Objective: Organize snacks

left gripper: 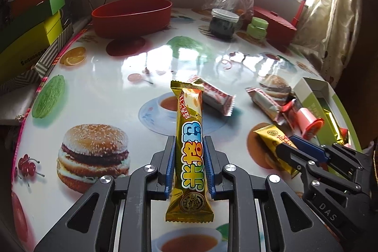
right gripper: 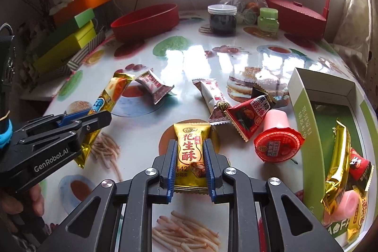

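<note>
In your left wrist view, a red bowl sits at upper left; at centre your left gripper is clamped on a long gold snack bar, lifted off the table. In your right wrist view, your right gripper at lower centre pinches a gold peanut candy packet. Right of it lie a red packet and a pink jelly cup. At far right stands a green box already holding several snacks.
</note>
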